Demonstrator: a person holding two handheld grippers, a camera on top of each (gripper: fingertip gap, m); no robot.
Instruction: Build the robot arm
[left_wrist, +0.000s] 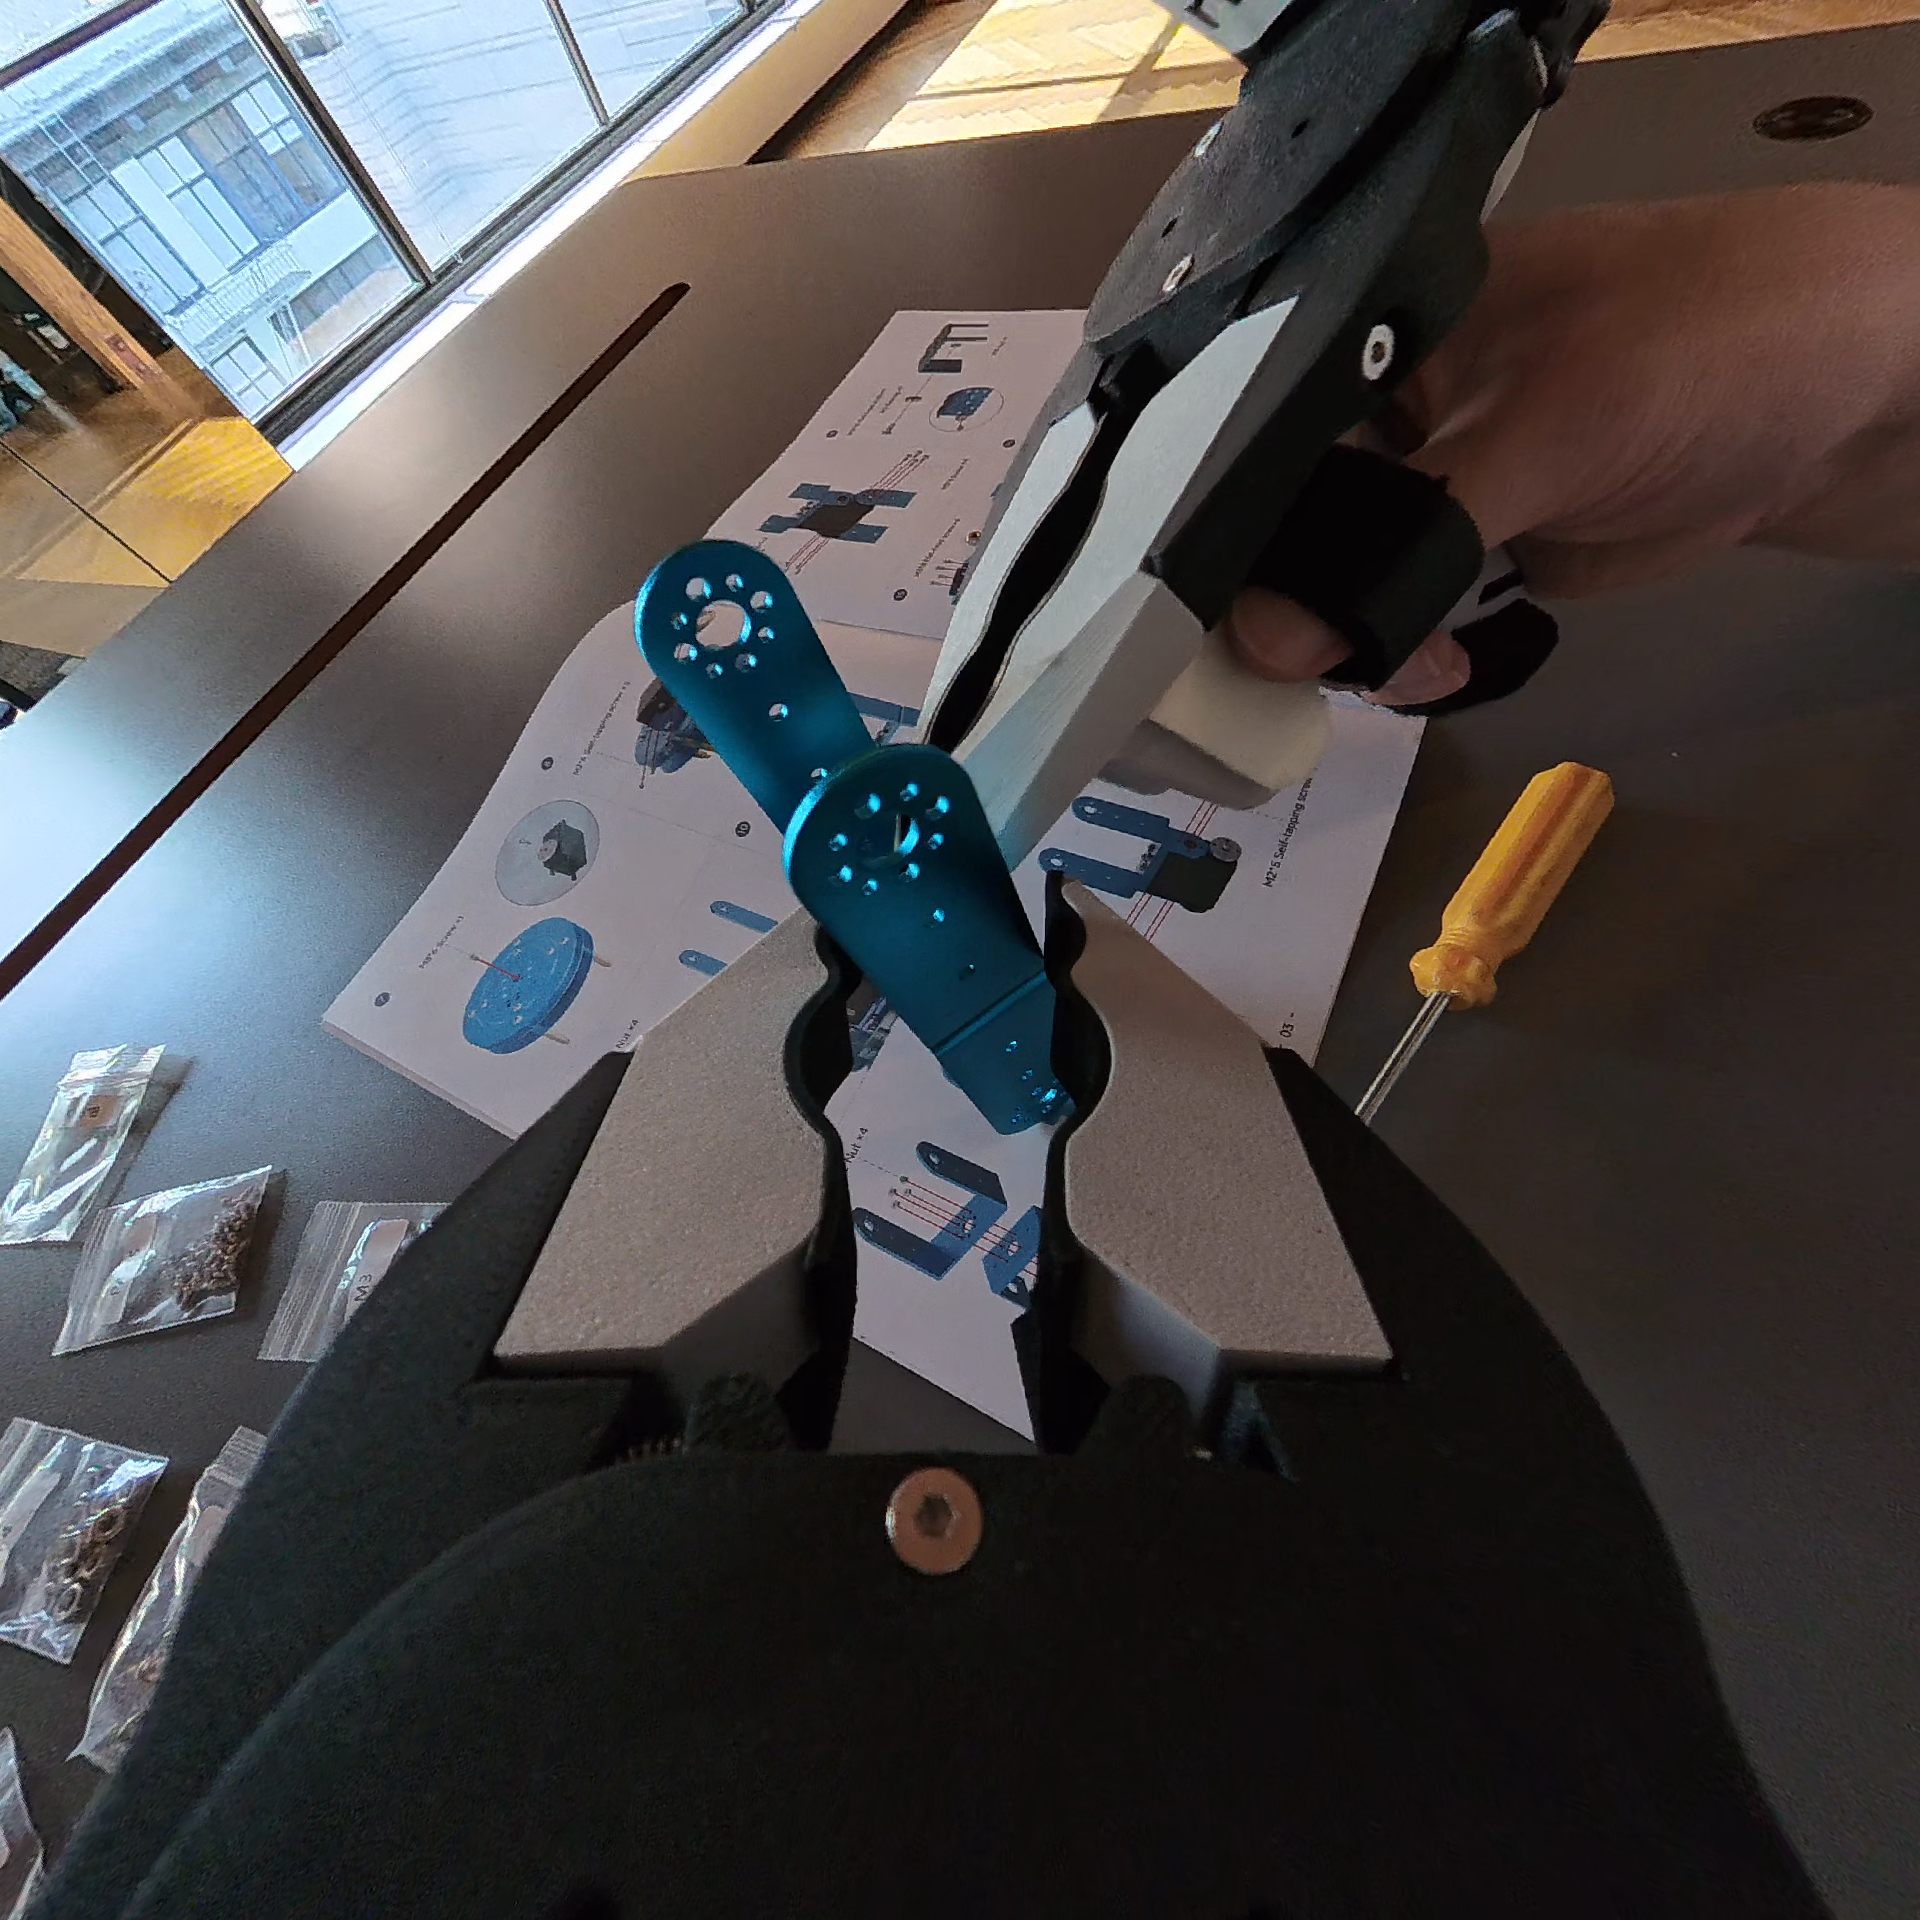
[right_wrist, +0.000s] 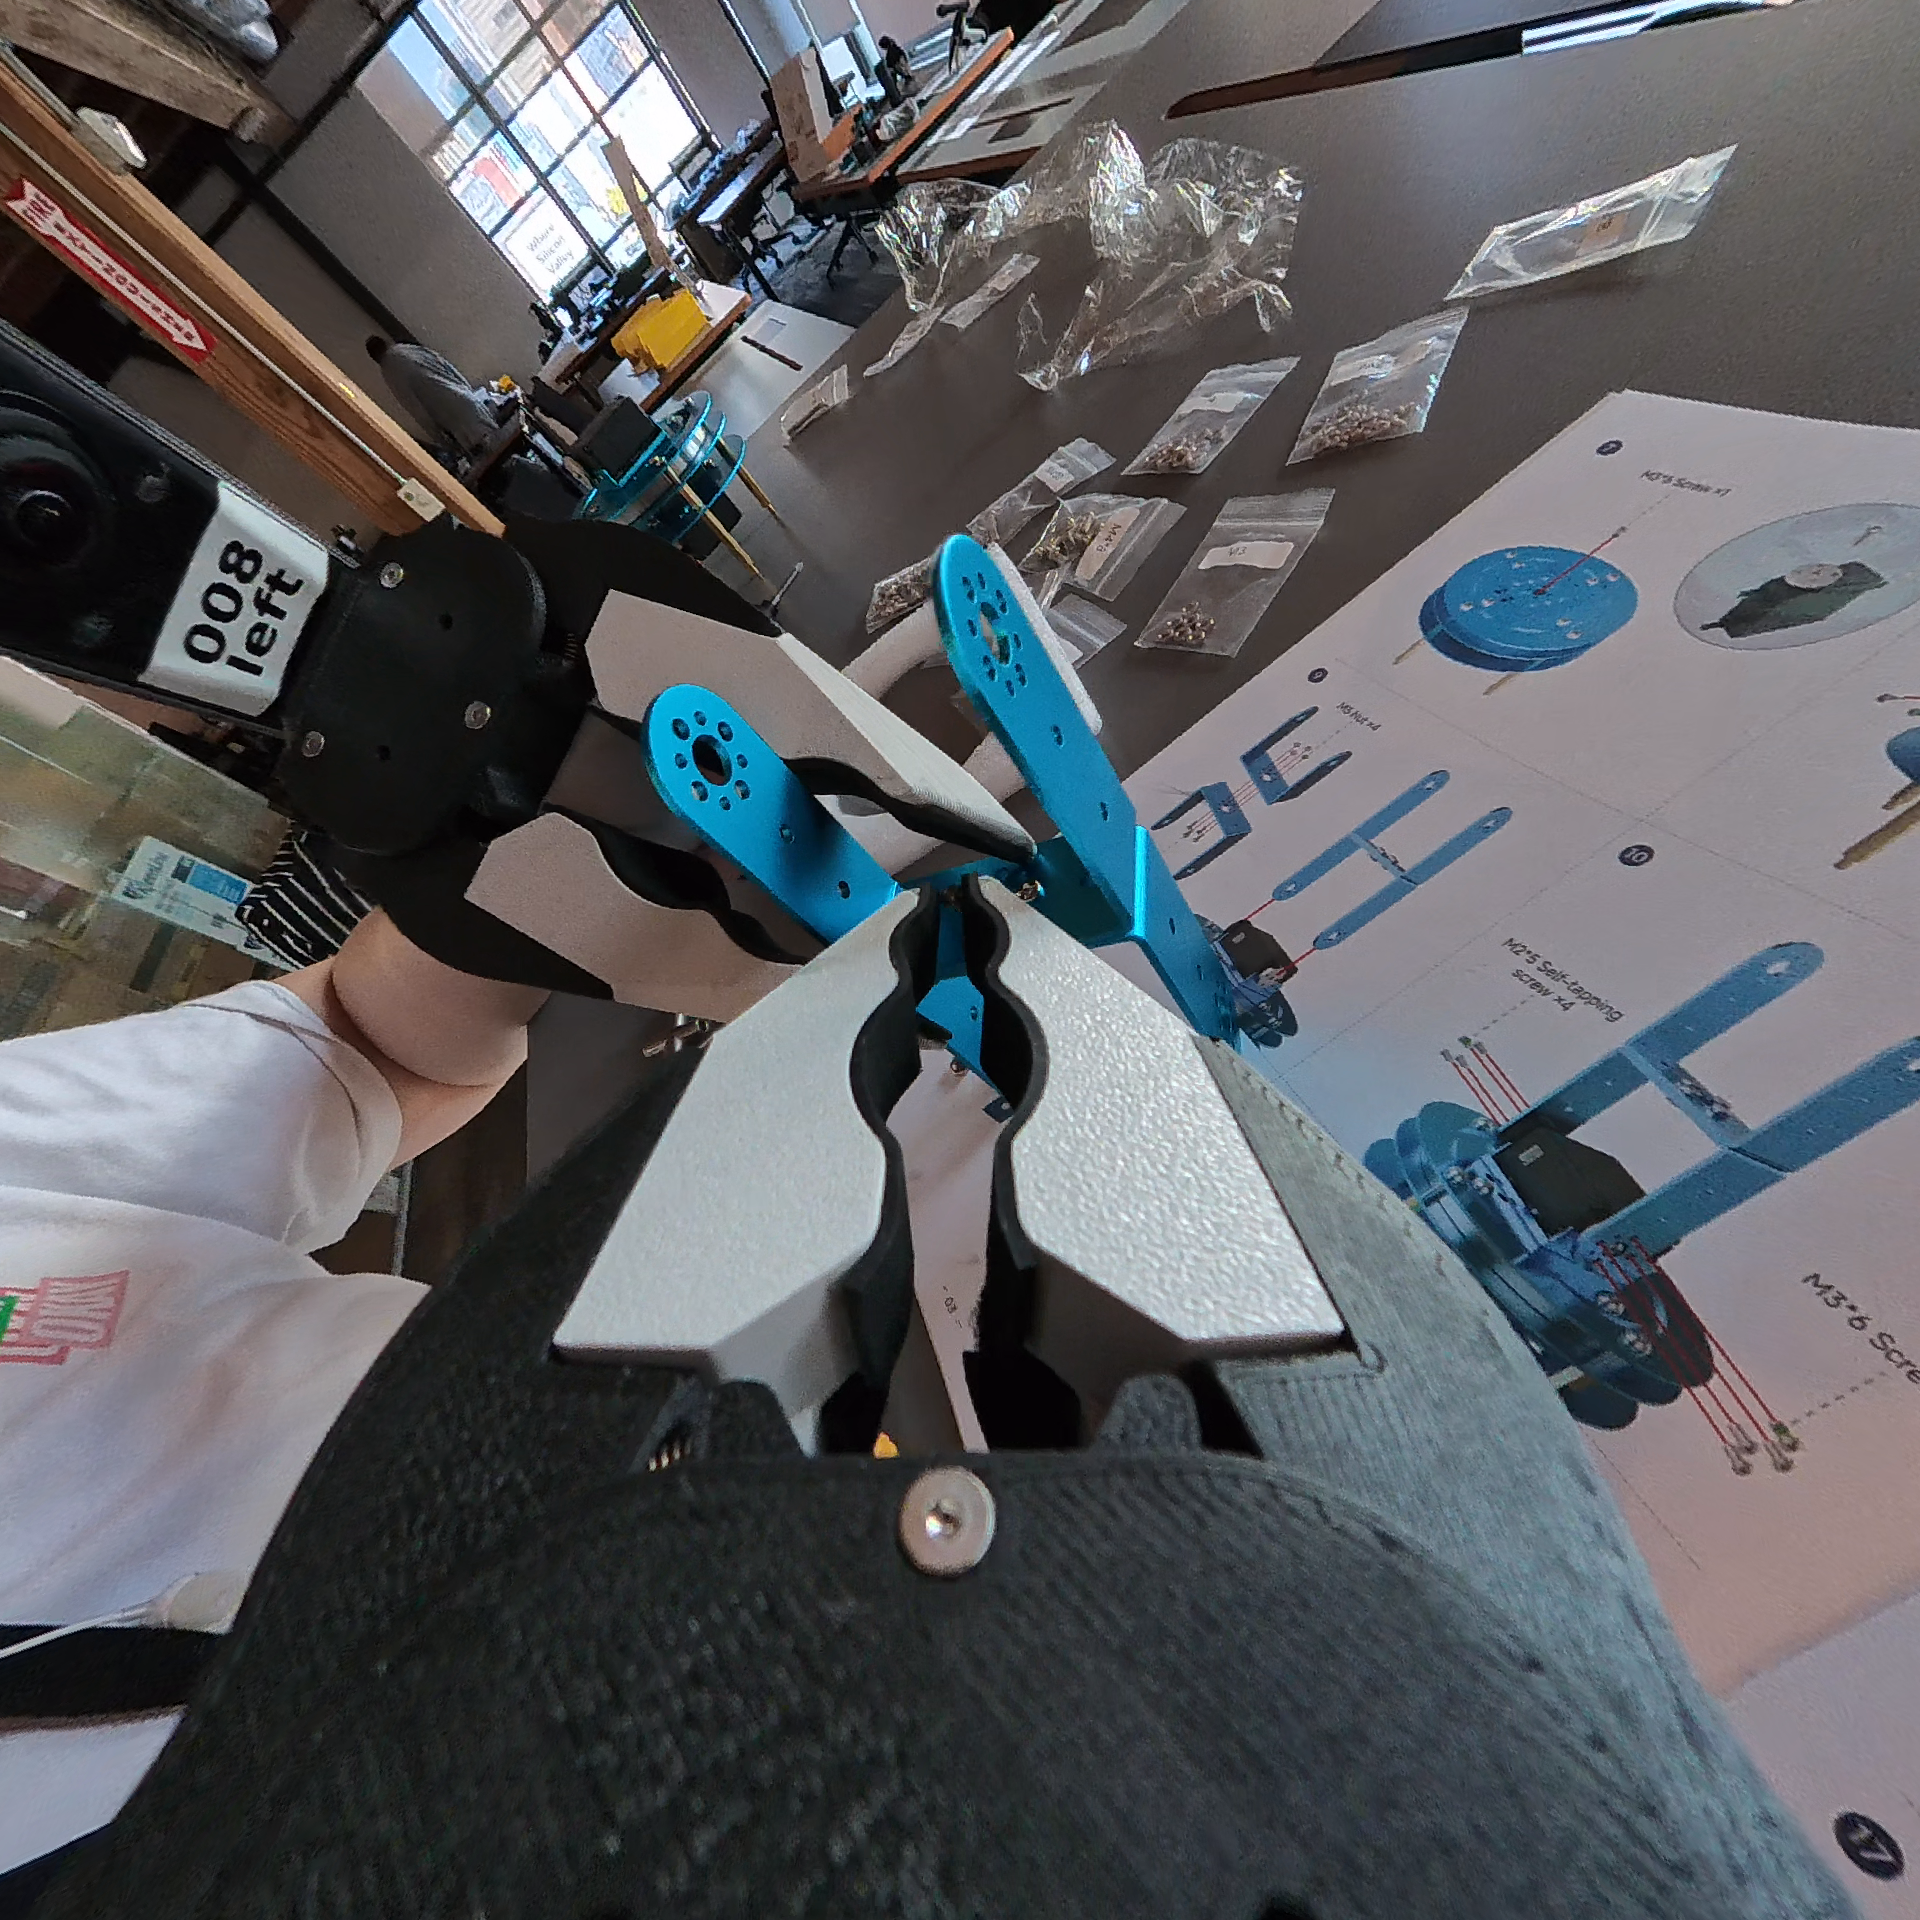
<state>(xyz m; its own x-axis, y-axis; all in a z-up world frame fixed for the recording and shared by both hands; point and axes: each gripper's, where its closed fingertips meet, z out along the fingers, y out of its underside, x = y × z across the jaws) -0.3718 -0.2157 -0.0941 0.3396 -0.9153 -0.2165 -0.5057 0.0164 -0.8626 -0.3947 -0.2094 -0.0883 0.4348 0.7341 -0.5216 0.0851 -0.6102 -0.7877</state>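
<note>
Blue metal bracket (left_wrist: 914, 904), U-shaped with two rounded, hole-ringed arms, hangs in the air above the printed instruction sheet (left_wrist: 582, 748) on the dark table (left_wrist: 1662, 1143), gripped from two sides. The left gripper (left_wrist: 940, 914) has its fingers closed on the edges of the nearer arm, close to the bend. The right gripper (right_wrist: 951, 894) pinches the bracket's cross piece with its tips nearly together.

Only the left wrist view shows the yellow-handled screwdriver (left_wrist: 1507, 862) lying just beside the sheet, and the hand (left_wrist: 1662, 395) working the right gripper.

Only the right wrist view shows crumpled clear wrapping (right_wrist: 1132, 229), a round blue assembly (right_wrist: 665, 468) at the table's far edge, and a white sleeve (right_wrist: 156, 1247). Small bags of fasteners (right_wrist: 1361, 405) appear in both.
</note>
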